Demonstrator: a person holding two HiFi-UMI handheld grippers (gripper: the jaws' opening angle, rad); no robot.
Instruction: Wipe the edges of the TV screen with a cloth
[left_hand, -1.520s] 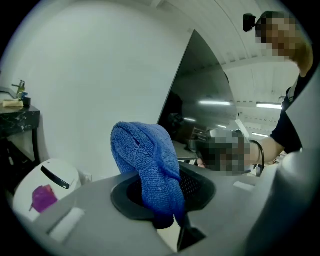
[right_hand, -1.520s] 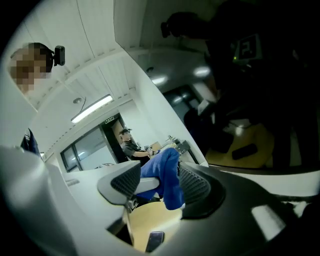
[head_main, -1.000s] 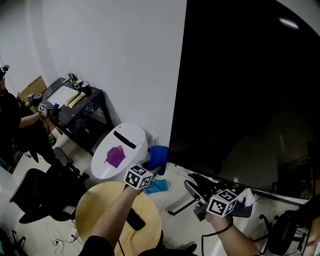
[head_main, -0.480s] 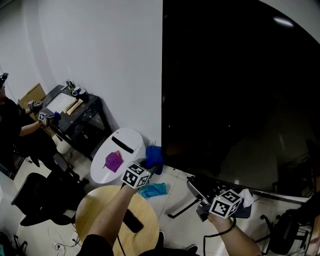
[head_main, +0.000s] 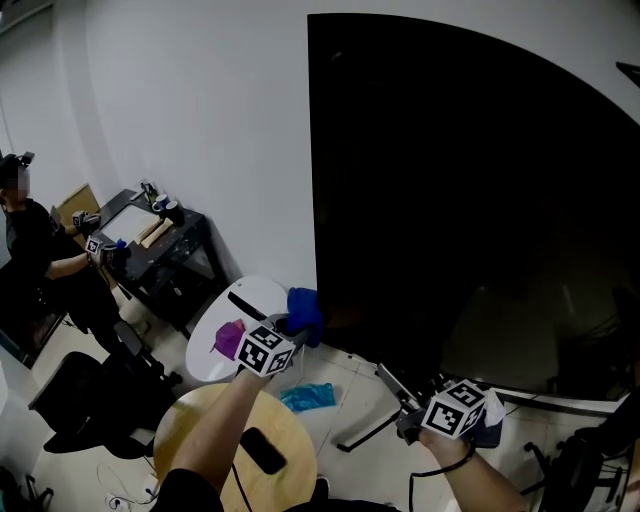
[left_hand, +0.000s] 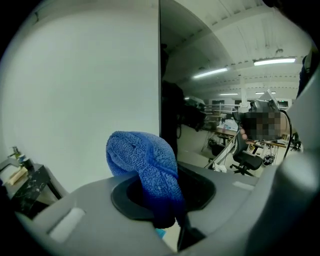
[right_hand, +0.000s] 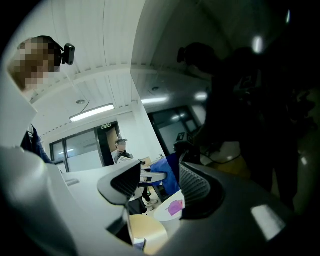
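The big black TV screen (head_main: 470, 200) fills the right of the head view, and its left edge runs straight up against the white wall. My left gripper (head_main: 290, 326) is shut on a bunched blue cloth (head_main: 303, 311), which sits right at the screen's lower left corner. In the left gripper view the cloth (left_hand: 144, 169) bulges up out of the closed jaws, just left of the TV edge (left_hand: 160, 75). My right gripper (head_main: 400, 405) hangs low in front of the screen's bottom edge. In its own view it (right_hand: 157, 182) stands open and empty, facing the glossy screen (right_hand: 250, 100).
A white round table (head_main: 215, 325) bears a purple thing (head_main: 228, 338). Below it is a wooden round top (head_main: 205, 440) with a black phone (head_main: 263, 452). A teal cloth (head_main: 307, 397) lies on the floor. At left are a black desk (head_main: 165, 245), a person (head_main: 40, 260) and a chair (head_main: 70, 400).
The head view has swung, so the TV's left edge and top now show further left. My left gripper with the cloth has risen slightly beside the lower left corner. The right gripper has barely moved.
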